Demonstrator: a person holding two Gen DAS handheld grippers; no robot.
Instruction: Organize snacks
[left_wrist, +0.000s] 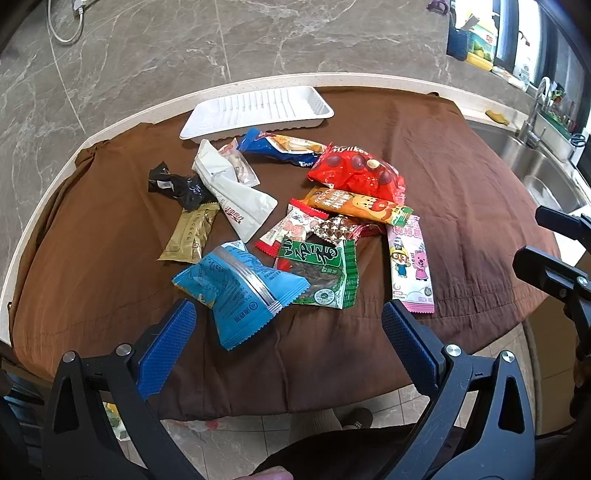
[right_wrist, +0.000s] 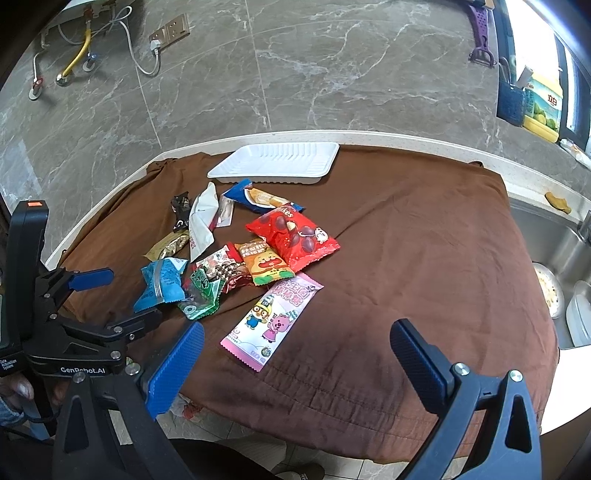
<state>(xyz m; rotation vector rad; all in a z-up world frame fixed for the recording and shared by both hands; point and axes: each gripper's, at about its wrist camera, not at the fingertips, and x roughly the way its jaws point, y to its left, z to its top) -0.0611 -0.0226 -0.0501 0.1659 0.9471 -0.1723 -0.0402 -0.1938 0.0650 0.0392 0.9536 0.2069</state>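
Note:
Several snack packets lie in a loose heap on a brown cloth (left_wrist: 461, 206). A light blue packet (left_wrist: 236, 288) lies nearest my left gripper (left_wrist: 288, 314), which is open and empty just in front of it. A pink cartoon packet (right_wrist: 273, 319) lies nearest my right gripper (right_wrist: 297, 338), which is open and empty over the cloth's front edge. A red packet (left_wrist: 358, 171), a green packet (left_wrist: 325, 273) and an orange packet (left_wrist: 354, 205) lie in the heap. An empty white tray (left_wrist: 258, 110) sits behind the heap; it also shows in the right wrist view (right_wrist: 277, 162).
The cloth covers a pale counter (left_wrist: 110, 129) against a grey marble wall. A steel sink (right_wrist: 554, 251) with dishes lies to the right. The left gripper (right_wrist: 107, 295) shows at the left of the right wrist view. Cables and a socket (right_wrist: 170, 29) hang on the wall.

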